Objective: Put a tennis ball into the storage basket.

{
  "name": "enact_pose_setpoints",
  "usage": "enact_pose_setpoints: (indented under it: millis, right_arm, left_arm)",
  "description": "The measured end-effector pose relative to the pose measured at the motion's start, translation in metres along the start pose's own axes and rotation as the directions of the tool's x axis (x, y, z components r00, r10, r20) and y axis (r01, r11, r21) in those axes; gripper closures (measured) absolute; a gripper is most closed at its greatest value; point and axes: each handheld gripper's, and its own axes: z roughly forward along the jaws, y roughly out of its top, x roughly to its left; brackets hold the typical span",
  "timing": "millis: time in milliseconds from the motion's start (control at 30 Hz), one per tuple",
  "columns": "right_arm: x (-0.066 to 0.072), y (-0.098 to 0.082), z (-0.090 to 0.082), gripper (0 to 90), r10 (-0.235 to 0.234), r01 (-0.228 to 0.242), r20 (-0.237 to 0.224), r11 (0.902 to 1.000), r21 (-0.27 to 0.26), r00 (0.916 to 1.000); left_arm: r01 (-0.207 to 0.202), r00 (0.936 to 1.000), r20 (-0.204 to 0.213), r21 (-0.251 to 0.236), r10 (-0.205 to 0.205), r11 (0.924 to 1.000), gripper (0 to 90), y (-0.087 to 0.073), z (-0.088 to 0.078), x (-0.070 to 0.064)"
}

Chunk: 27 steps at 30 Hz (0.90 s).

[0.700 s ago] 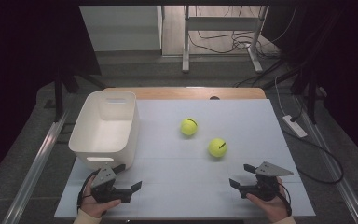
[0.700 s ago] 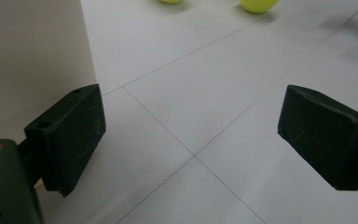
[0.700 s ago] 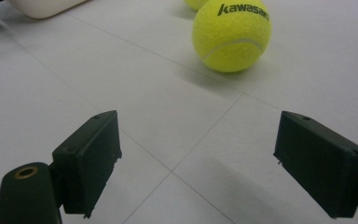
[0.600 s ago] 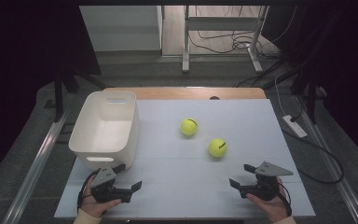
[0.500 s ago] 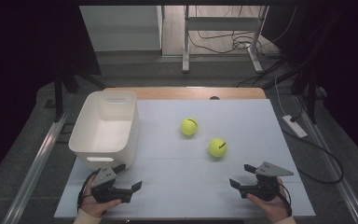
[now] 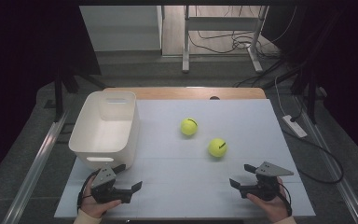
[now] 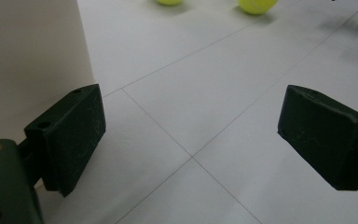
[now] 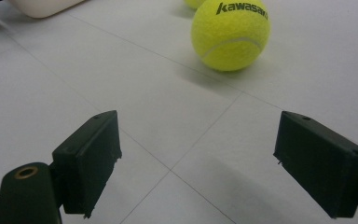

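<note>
Two yellow tennis balls lie on the white tabletop [image 6: 177, 177], and a white bin [image 6: 105, 128] stands at its left side; the work in hand is judged to be the moving of the balls into that bin. The nearer ball [image 6: 217, 147] lies ahead of the right claw [image 6: 237, 183] and a little to its left, well apart from it. The farther ball [image 6: 189, 126] lies near the middle of the tabletop, between the bin and the nearer ball.

Several things could go wrong from here. A ball is round and rolls easily on the smooth surface, so if it is touched by one jaw before the other, it can be pushed away, perhaps into the second ball or toward the edge of the tabletop. If it is gripped off its middle, it can be squeezed out of the jaws. The left claw [image 6: 133, 185] is placed just beside the near corner of the bin, so the bin could be knocked or shifted if this claw is swung carelessly.

In the left gripper view, the jaws of the left claw are seen spread wide, with only bare tabletop between them. The right claw is also wide open in the right gripper view; nothing is held and nothing is touched, and the nearer ball is seen ahead of its jaws.
</note>
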Motion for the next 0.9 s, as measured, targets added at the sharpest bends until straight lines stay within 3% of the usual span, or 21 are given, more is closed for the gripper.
enact_pose_setpoints:
  millis: [900]
  right_arm:
    - [0.000,0.001,0.000,14.1,-0.002,0.002,-0.005,1.0000,-0.002,1.0000]
  left_arm:
    - [-0.005,0.9998,0.017,0.015,0.005,0.9999,8.7,0.016,0.010,-0.014]
